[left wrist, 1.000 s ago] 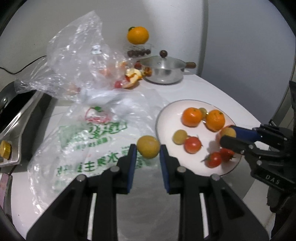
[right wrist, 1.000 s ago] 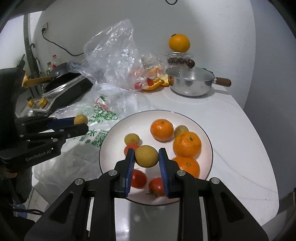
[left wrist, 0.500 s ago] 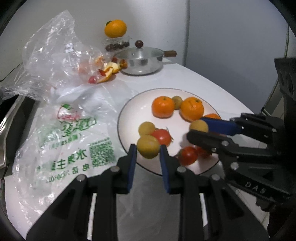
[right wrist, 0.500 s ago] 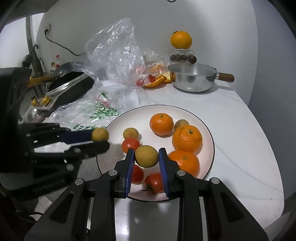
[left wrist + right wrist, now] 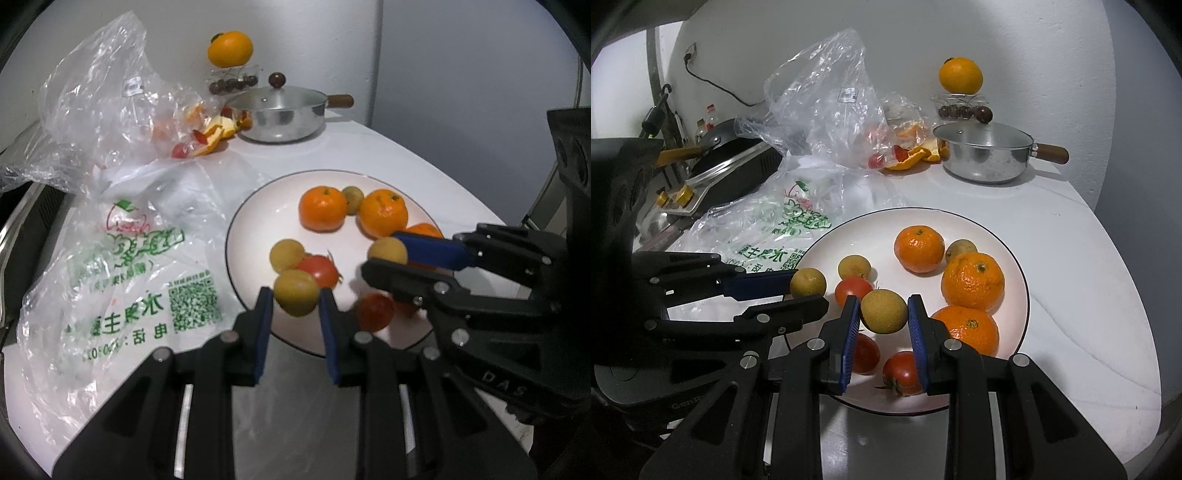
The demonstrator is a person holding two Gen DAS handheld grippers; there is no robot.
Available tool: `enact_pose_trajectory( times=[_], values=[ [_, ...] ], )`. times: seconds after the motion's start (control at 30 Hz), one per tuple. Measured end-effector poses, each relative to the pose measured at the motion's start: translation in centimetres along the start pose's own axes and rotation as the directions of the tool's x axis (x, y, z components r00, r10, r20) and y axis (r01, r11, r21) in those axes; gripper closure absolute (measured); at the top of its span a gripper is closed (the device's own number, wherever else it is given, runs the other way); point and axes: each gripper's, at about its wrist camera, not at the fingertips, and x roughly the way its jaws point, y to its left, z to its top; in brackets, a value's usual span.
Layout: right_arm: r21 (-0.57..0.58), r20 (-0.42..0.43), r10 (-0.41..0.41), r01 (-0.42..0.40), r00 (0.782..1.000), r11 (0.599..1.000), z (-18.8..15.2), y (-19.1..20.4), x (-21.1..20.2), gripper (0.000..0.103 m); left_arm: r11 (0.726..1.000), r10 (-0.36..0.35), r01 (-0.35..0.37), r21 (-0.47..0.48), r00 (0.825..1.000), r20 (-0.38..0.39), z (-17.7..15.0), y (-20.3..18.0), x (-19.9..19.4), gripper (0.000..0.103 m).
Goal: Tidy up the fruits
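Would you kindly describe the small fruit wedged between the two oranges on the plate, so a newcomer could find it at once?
Start at the big white plate on the counter. Toward its far side sit two oranges, and the small brownish-yellow fruit is tucked between them. Unlike the other small yellow fruits, it touches oranges rather than tomatoes, and no tool holds it.

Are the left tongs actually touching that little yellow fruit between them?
Touching. In the left wrist view the left tongs press both blue pads against the yellow fruit, holding it above the plate.
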Motion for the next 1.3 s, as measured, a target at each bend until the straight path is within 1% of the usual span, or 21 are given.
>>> enact_pose_trajectory(
  times=[0.3,0.43,0.73,1.0,1.03,1.07,1.1,1.13,1.2,1.23,1.3],
  values=[
    [0.008,0.001,-0.025,0.025,1.0,1.0,0.1,-0.1,-0.4,0.074,1.0,0.0,0.0,-0.015,1.0,0.009,0.0,0.6,-0.8,0.072],
    [0.004,0.005,-0.039,0.039,0.999,0.999,0.3,0.2,-0.8,0.074,0.999,0.001,0.0,-0.04,1.0,0.018,-0.2,1.1,-1.3,0.072],
    [-0.003,0.021,-0.075,0.075,0.997,0.997,0.5,1.1,-1.9,0.074,0.996,0.035,-0.03,-0.081,0.997,0.062,-0.8,3.0,-3.6,0.071],
    [-0.009,0.05,-0.1,0.1,0.994,0.995,0.8,2.3,-3.5,0.074,0.992,0.069,-0.055,-0.116,0.99,0.119,-1.6,4.5,-6.5,0.071],
    [-0.009,0.052,-0.102,0.103,0.993,0.995,0.9,2.4,-3.6,0.074,0.991,0.073,-0.058,-0.118,0.989,0.125,-1.7,4.5,-6.8,0.07],
    [-0.009,0.055,-0.106,0.107,0.993,0.994,0.9,2.5,-3.8,0.074,0.991,0.077,-0.062,-0.121,0.988,0.131,-1.8,4.7,-7.2,0.063],
    [-0.008,0.057,-0.109,0.109,0.992,0.994,1.0,2.7,-4.0,0.074,0.99,0.084,-0.067,-0.124,0.987,0.139,-2.0,4.8,-7.7,0.056],
    [-0.008,0.061,-0.111,0.112,0.992,0.994,1.0,2.8,-4.3,0.074,0.989,0.091,-0.072,-0.132,0.985,0.148,-2.1,4.9,-8.1,0.044],
    [-0.007,0.068,-0.116,0.117,0.991,0.993,1.1,3.1,-4.7,0.071,0.986,0.109,-0.085,-0.144,0.979,0.17,-2.4,5.1,-9.1,0.043],
    [-0.005,0.073,-0.119,0.12,0.99,0.993,1.2,3.3,-5.0,0.064,0.985,0.117,-0.092,-0.144,0.977,0.177,-2.5,5.2,-9.4,0.043],
    [-0.002,0.083,-0.12,0.121,0.989,0.993,1.2,3.6,-5.5,0.063,0.983,0.134,-0.106,-0.15,0.972,0.192,-2.7,5.4,-10.5,0.043]
  ],
)
